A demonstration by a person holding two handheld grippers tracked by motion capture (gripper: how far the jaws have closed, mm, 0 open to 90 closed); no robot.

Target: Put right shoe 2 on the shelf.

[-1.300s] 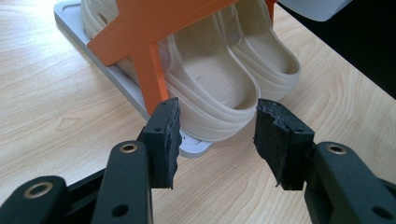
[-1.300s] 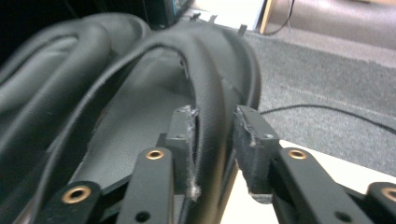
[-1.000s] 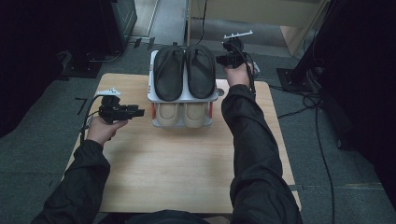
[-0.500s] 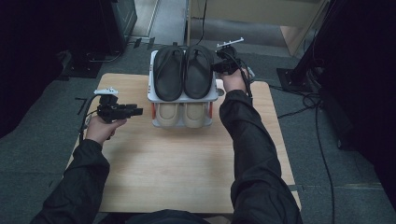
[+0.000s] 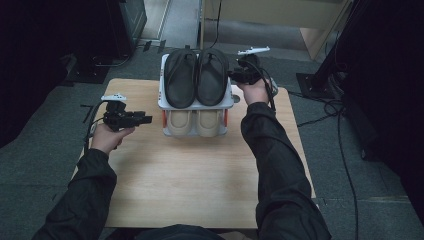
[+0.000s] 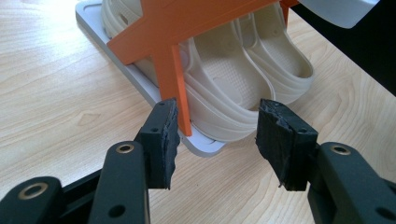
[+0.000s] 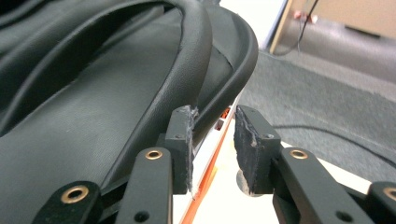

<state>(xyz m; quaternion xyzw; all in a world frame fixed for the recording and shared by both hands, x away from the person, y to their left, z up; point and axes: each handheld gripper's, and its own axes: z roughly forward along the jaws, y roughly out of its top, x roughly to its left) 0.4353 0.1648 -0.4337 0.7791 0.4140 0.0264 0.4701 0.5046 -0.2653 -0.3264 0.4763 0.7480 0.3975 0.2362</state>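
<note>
- Setup: two-tier shoe rack [image 5: 196, 104] at the far middle of the bench [image 5: 200, 180]. Top shelf carries a pair of black slippers, bottom shelf a pair of cream clogs [image 5: 194, 122], toes toward the person.
- Right tongs [image 5: 239, 76] sit at the right edge of the top shelf, beside the right black slipper [image 5: 212, 75].
- Right gripper view: the rim of that slipper [image 7: 219, 84] lies in the gap of the right tongs [image 7: 213, 144]; the inner pad is at or just off the rim, the outer pad stands clear. The jaws have just been opening, so I read this as a release, not a grip.
- Left tongs [image 5: 145, 119] hover over the bench left of the rack, wide open and holding nothing.
- Left gripper view: left tongs [image 6: 215, 140] are aimed at the rack's orange side strut [image 6: 175, 79] and the near cream clog [image 6: 229, 93], apart from both.
- Step in hand (judgement): letting go of the right black slipper, now seated on the top shelf beside its mate [image 5: 181, 76].
- Next move (judgement): open the right tongs fully, then back away sideways without dragging the rim, or the slipper may slide off the shelf edge.
</note>
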